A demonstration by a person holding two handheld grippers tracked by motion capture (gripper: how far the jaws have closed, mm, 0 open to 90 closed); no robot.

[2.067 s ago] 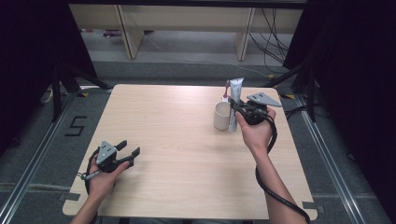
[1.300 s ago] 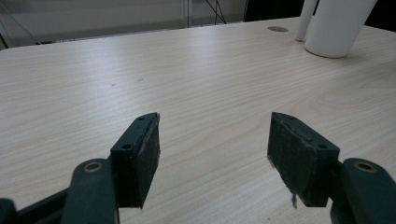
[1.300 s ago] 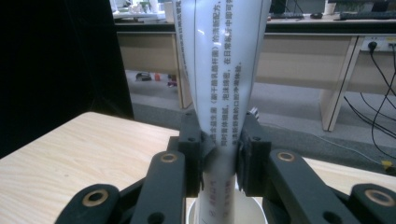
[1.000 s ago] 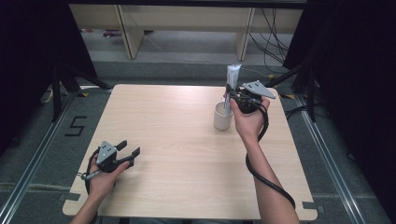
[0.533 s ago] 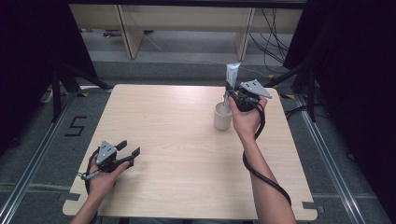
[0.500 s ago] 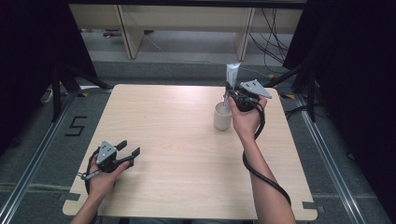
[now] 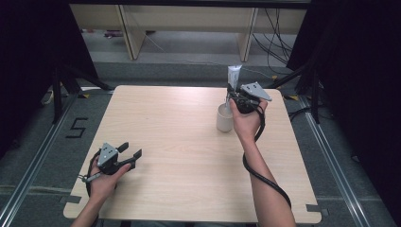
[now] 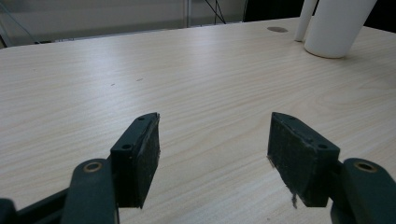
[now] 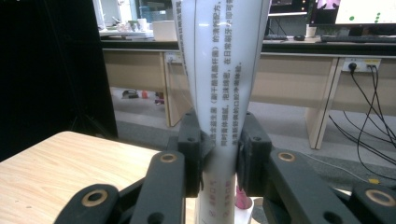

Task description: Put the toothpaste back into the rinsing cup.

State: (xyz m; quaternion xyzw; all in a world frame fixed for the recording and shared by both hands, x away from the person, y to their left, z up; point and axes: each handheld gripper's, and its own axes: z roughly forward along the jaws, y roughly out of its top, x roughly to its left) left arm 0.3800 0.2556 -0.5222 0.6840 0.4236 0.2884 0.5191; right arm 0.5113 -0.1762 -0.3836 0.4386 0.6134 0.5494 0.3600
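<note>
A pale wooden bench (image 7: 189, 156) stands on grey floor among dark curtains, with light desks across the top of the high view. Right of centre, in the upper half of that frame, the right tool (image 7: 235, 94) grips a white toothpaste tube (image 7: 233, 75) held upright just above a white cup (image 7: 224, 118). At lower left the left tool (image 7: 131, 152) rests on the bench, jaws spread, holding nothing.

In the left gripper view, the two black pads (image 8: 140, 154) stand wide apart over bare wood; the cup (image 8: 338, 25) sits at the upper right corner.

In the right gripper view, the jaws are narrow, pinching the tube (image 9: 219, 70) at frame centre; printed text runs along it. Below the jaws something pink (image 9: 241, 198) shows inside the cup's rim (image 9: 247, 205). Desks and cables lie behind.
</note>
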